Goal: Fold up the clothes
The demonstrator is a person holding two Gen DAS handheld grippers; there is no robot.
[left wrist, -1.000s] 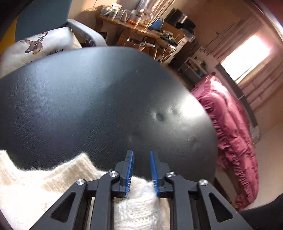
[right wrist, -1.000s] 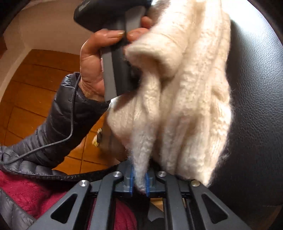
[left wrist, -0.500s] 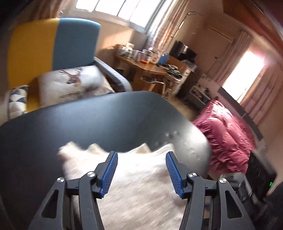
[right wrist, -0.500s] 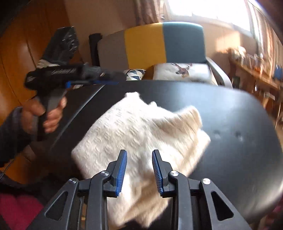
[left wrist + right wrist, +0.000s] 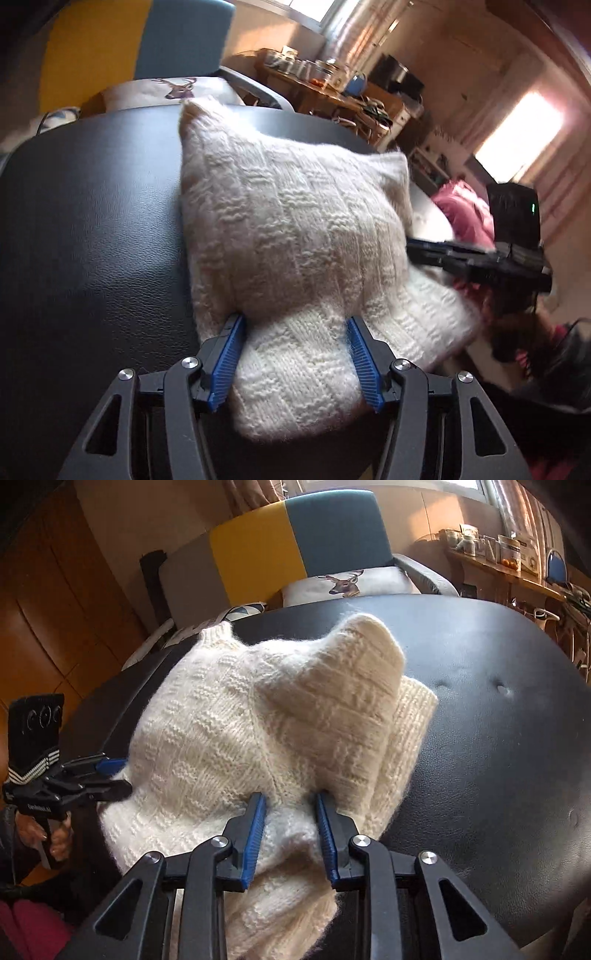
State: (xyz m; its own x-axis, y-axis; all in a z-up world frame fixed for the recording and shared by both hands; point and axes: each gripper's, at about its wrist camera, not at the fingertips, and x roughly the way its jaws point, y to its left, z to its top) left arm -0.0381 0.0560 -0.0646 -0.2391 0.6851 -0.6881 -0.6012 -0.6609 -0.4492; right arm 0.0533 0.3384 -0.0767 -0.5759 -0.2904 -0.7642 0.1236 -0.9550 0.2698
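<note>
While both tools are spreading apart around the cream knit sweater point(image 5: 295, 236), the garment is lying as a thick folded bundle on the black padded worktop point(image 5: 92, 229), where a second ago it was hanging bunched in the air between the tools. That change is suggesting that a fold has just been laid down, and that the bundle is now being squared or pressed rather than carried. In the left wrist view, the left tool point(image 5: 293, 354) is standing wide, its blue pads straddling the near end of the bundle at lower centre without pinching it. In the right wrist view, the right tool point(image 5: 290, 834) is standing at a narrower gap, its pads flanking a ridge of knit at lower centre; whether it is gripping that ridge cannot be told. In the left view, the bundle's long axis is running from the lower centre toward the upper centre of the frame, two loose corners pointing at the far worktop edge. An armchair point(image 5: 295, 546) is standing behind, at the top.
</note>
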